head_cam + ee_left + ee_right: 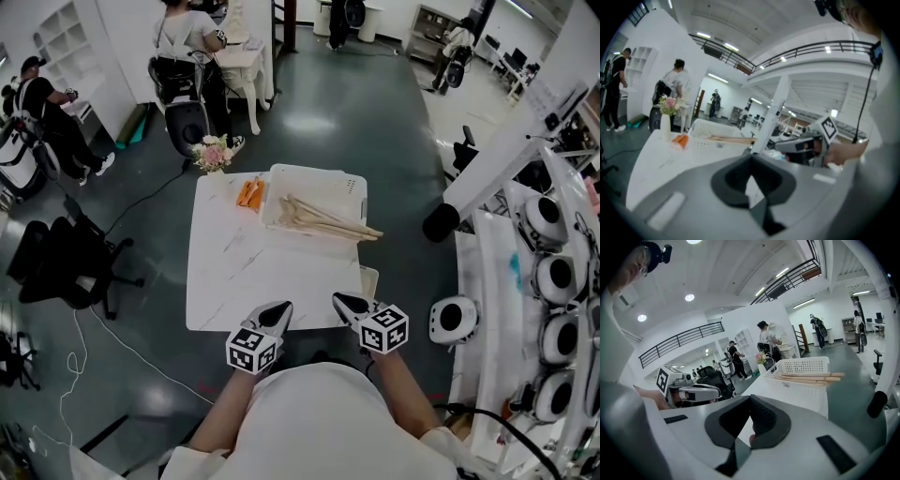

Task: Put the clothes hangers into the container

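From where I'm standing, the left gripper (279, 311) hangs at the near edge of the surface (234, 272), tucked close to the person's body. Its jaws are pressed together with nothing between them, I'd guess because there's nothing loose in front of it to grab. Way out ahead of those jaws and off to their left there's a little vase of flowers (212, 153) on the far corner. A bit right of that, an orange thing (249, 193) lies flat just beside the container, and I can't tell what it is. Neither looks like part of the job, which is probably why they're parked along the far edge. Ahead of both sets of jaws, well apart from them, is the white perforated container (319, 172). The wooden clothes hangers (328, 223) lie in it in a loose pile, ends poking out over its right-hand rim. They look too long to fit fully inside, so they rest slanted across it. I don't see any hanger out on the surface, so my read is the task is pretty much done. The right gripper (341, 302) sits just beside the left one at the same near edge, jaws closed tight on nothing too, which fits hands that are parked rather than lining up a grab.
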Available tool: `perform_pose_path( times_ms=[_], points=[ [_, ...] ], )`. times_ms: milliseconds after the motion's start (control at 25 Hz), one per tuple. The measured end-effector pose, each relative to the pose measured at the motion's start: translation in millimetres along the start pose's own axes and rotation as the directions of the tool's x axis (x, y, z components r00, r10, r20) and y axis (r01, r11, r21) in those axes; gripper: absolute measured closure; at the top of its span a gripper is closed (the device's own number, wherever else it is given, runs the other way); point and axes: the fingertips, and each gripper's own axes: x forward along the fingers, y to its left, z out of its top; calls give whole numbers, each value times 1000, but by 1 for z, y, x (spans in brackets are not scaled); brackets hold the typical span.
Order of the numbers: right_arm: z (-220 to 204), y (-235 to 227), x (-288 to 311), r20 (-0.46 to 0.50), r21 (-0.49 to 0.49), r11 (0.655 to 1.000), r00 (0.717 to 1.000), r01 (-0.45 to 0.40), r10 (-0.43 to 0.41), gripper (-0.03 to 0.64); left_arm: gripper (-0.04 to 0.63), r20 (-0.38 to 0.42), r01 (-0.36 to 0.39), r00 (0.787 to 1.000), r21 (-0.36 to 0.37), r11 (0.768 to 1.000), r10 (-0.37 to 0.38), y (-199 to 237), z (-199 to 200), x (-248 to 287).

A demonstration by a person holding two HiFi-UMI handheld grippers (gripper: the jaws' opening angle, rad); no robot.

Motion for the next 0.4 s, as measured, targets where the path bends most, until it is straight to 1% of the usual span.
perform_pose_path(
  times_ms=[400],
  points=[
    [3, -2, -2, 10, 7, 1000, 1000, -6, 6, 614, 594, 7, 2, 1000, 9, 1000, -2, -3, 5, 2]
  ],
)
